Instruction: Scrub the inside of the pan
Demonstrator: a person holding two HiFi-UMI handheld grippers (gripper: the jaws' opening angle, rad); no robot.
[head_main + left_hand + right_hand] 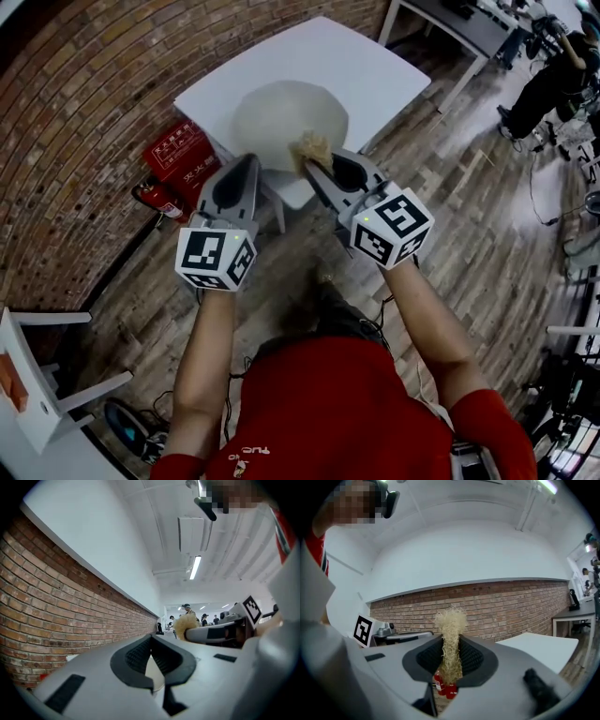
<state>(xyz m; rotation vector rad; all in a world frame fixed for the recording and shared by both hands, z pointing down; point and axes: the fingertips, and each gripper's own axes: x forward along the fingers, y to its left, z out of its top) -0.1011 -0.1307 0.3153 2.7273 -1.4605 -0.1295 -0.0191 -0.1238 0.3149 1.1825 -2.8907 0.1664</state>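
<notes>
The pan (291, 117) lies open from above on the near corner of the table (375, 66), and the table's far half is bare. The left gripper (253, 159) and the right gripper (310, 163), clamped on a scrubber (314, 147), crowd the pan's near rim with a narrow gap between them. On the left a brick wall (75, 122), a red box (180, 150) and extinguishers (161, 199) hem in that side, while the floor (469, 216) right of the table is open.

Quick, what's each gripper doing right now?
Left gripper: closed, seemingly on the pan rim.
Right gripper: closed on the scrubber.
</notes>
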